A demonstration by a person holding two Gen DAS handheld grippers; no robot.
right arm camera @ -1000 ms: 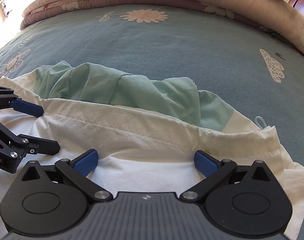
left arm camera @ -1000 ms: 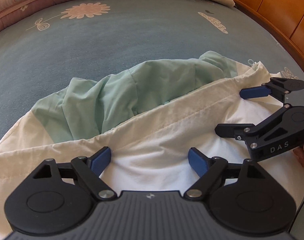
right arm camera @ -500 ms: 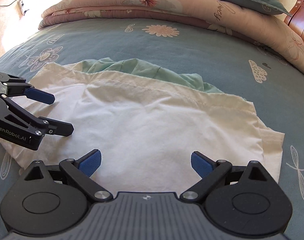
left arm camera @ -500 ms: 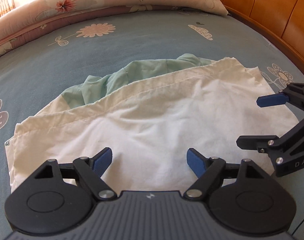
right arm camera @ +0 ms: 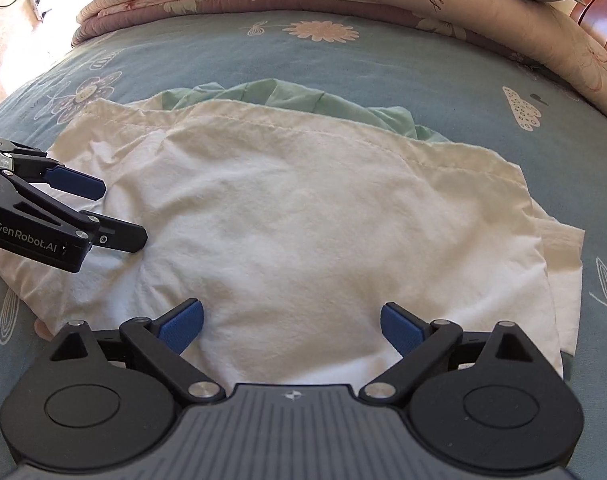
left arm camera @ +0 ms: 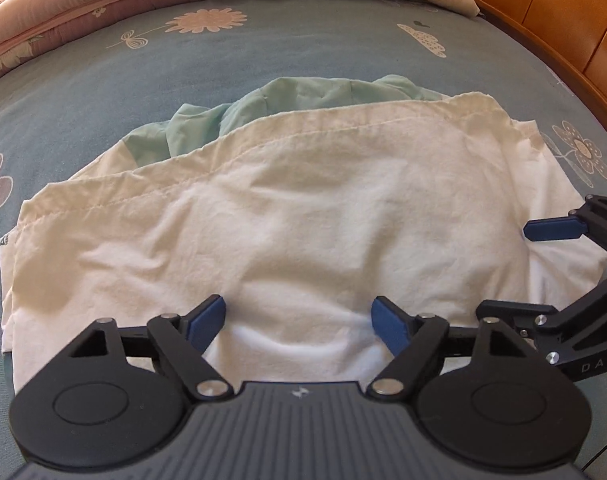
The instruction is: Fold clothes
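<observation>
Folded white cotton garment lies mid-bed on blue floral bedsheet, mint part showing behind. Left gripper closing, right gripper spread wide; both empty. Light, limp; pinch hem corners.

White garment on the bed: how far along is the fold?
Done: the white garment lies doubled over on the bedsheet, its stitched hem across the far side, mint-green fabric showing beyond it.
In hand: nothing. The left gripper is closing slightly with no cloth pinched; the right gripper is open above the near edge.
Left: probably another fold and tidying the loose right-hand layers.
</observation>
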